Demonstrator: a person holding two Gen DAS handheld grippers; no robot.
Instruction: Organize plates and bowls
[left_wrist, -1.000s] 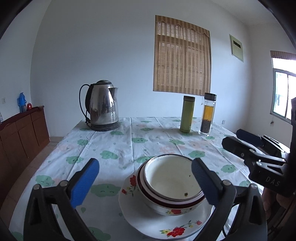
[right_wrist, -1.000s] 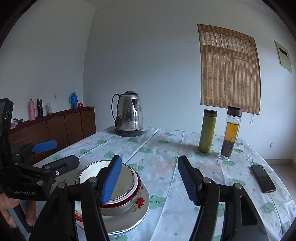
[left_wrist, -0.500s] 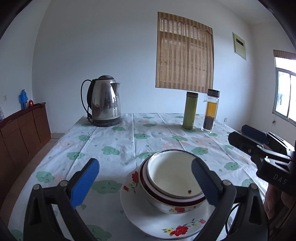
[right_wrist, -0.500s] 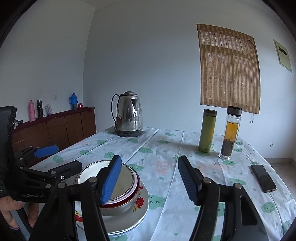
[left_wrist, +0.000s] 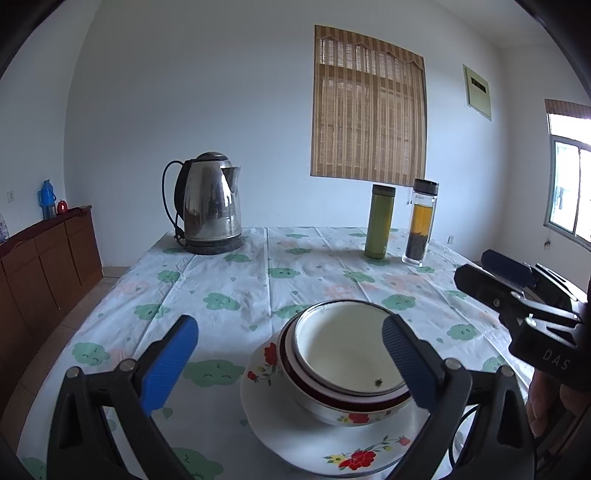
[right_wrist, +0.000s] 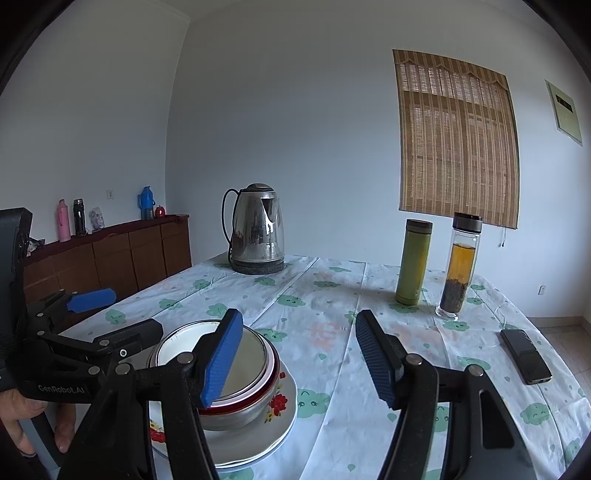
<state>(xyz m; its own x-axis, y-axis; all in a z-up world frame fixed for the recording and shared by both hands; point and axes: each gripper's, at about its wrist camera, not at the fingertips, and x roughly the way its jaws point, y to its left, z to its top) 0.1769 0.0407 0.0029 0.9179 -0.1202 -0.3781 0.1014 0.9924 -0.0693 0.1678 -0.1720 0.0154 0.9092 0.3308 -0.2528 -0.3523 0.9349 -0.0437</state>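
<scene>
The bowls (left_wrist: 343, 363) sit one inside the other on the flower plate (left_wrist: 295, 439), near the front edge of the worktop (left_wrist: 229, 280), well in front of the kettle (left_wrist: 208, 206). I think the stack could slip or tip if a gripper bumps it, because the bowls are smooth and the plate is close to the edge. The left gripper (left_wrist: 290, 363) is spread wide and holds nothing; the bowls show between its blue pads. The right gripper (right_wrist: 297, 360) is spread wide too and holds nothing, just to the right of the bowls. The top bowl is almost empty, with one small dark speck (left_wrist: 378, 383) inside. Behind the bowls, to the right of the kettle, the clear bottle (right_wrist: 458, 266) holds yellow tea with dark leaves at the bottom. The green flask (right_wrist: 413, 262) beside it is closed, so I cannot tell what is inside.
</scene>
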